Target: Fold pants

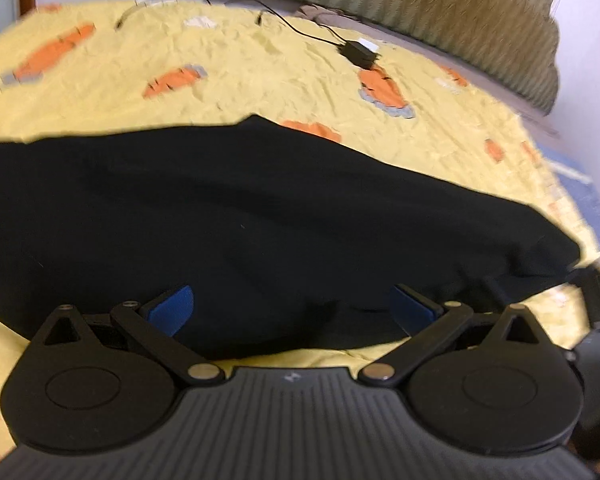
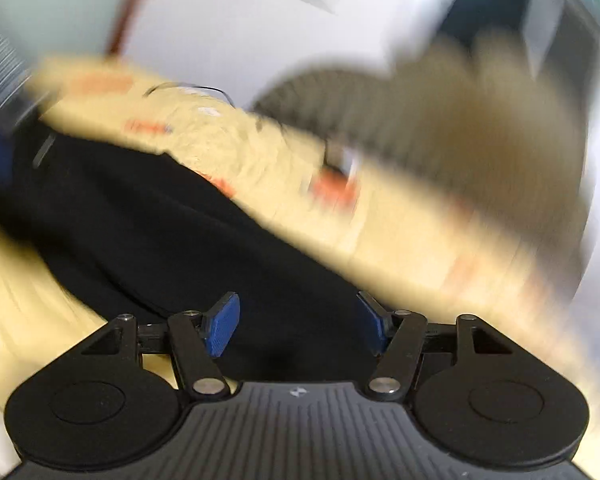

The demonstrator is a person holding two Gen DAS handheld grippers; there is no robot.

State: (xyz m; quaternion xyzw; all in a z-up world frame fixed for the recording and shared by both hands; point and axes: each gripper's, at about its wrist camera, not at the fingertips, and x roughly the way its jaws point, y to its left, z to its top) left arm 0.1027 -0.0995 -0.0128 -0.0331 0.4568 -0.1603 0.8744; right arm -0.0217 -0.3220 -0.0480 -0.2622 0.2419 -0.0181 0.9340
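While both tools hang low over the cloth, the left hand-held gripper [image 1: 292,312] stands wide open with its blue pads [image 1: 172,308] far apart and nothing between them but the dark fabric below; it holds nothing. In its own view the right hand-held gripper [image 2: 298,324] is also open, and I see no cloth pinched by its pads; this view is much blurred, so finer detail cannot be told.

Just under both grippers lie the black pants [image 1: 240,220], spread flat on the yellow blanket [image 1: 260,68] with orange carrot figures, which covers a bed. Their long axis runs from left to right across the left wrist view, with one end near the right edge of the bed. Which end is the waist I cannot tell.

I judge the cloth soft, light and limp, so it will sag and slide; an edge or corner is best to take.

Farther away lie a black cable with an adapter [image 1: 360,54] and a striped green cushion [image 1: 420,4].
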